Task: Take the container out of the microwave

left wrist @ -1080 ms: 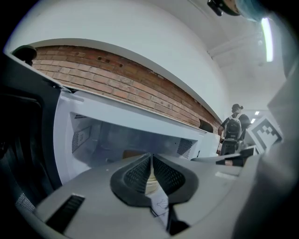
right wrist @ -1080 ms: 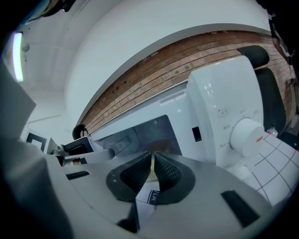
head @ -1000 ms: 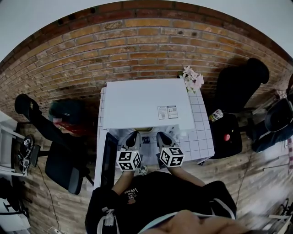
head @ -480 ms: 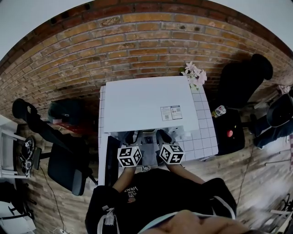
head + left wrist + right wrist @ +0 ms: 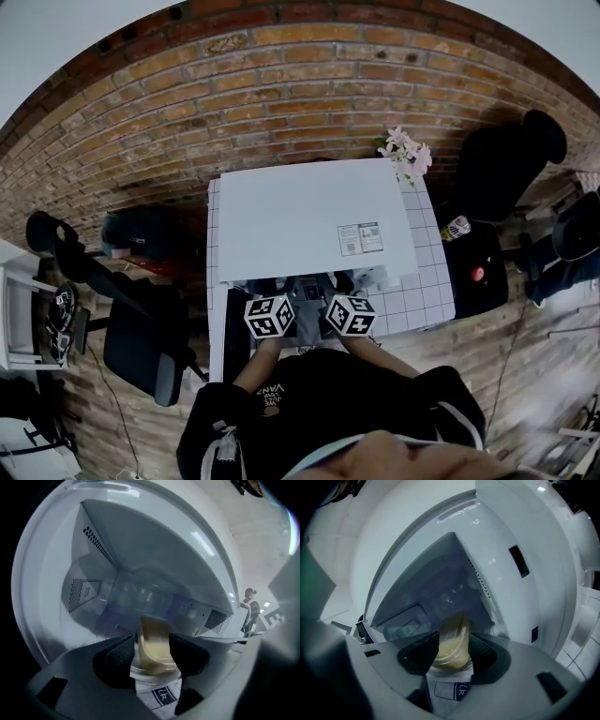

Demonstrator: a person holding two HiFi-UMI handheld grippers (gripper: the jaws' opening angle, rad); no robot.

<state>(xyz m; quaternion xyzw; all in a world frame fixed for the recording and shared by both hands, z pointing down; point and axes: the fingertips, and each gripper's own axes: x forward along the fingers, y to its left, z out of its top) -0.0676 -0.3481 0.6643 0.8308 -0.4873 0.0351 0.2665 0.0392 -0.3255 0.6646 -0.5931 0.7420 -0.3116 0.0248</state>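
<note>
The white microwave [image 5: 309, 216] stands open on a tiled table [image 5: 427, 292], its dark door [image 5: 232, 330] swung to the left. A yellowish translucent container [image 5: 152, 644] sits on the glass plate inside; the right gripper view also shows the container [image 5: 451, 645]. My left gripper [image 5: 151, 654] and right gripper [image 5: 452, 654] both reach into the opening side by side. Their jaws have just been opening and now stand open, the container showing between the pads with no clear squeeze. From above only the marker cubes of the left gripper [image 5: 272, 311] and right gripper [image 5: 347, 309] are plain.
A white printed sheet [image 5: 161, 694] lies just before the container. Pink flowers [image 5: 405, 155] stand at the table's back right. An office chair [image 5: 136, 342] is at the left, a black stand with a red button [image 5: 473, 272] at the right. A brick wall is behind.
Both grippers have gone forward into the microwave's opening, so less of their fingers shows under its top edge. The head view has shifted slightly.
</note>
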